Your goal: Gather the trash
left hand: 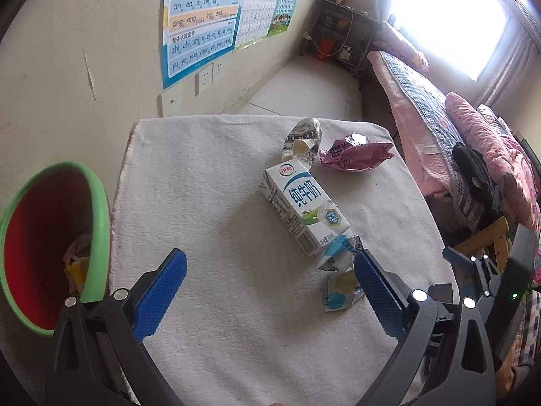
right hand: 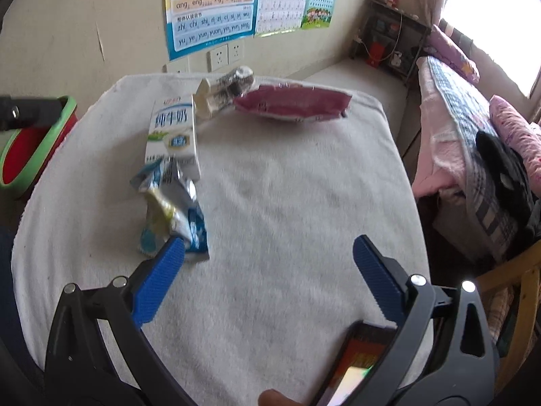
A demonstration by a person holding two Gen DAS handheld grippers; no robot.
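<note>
A white and blue milk carton (left hand: 303, 205) (right hand: 174, 132) lies on the white-cloth table (left hand: 209, 182) (right hand: 287, 182). A crumpled blue and yellow wrapper (left hand: 338, 280) (right hand: 172, 216) lies at its near end. A pink snack bag (left hand: 355, 154) (right hand: 294, 103) and a patterned paper scrap (left hand: 302, 142) (right hand: 225, 89) lie behind it. My left gripper (left hand: 270, 264) is open and empty, its right finger beside the wrapper. My right gripper (right hand: 268, 247) is open and empty, its left fingertip (right hand: 174, 248) at the wrapper's near edge.
A red bin with a green rim (left hand: 50, 237) (right hand: 33, 145), holding some trash, stands left of the table. A bed with pink bedding (left hand: 456, 142) (right hand: 473, 128) runs along the right. A phone (right hand: 358, 362) shows by the right gripper. The wall with posters is behind.
</note>
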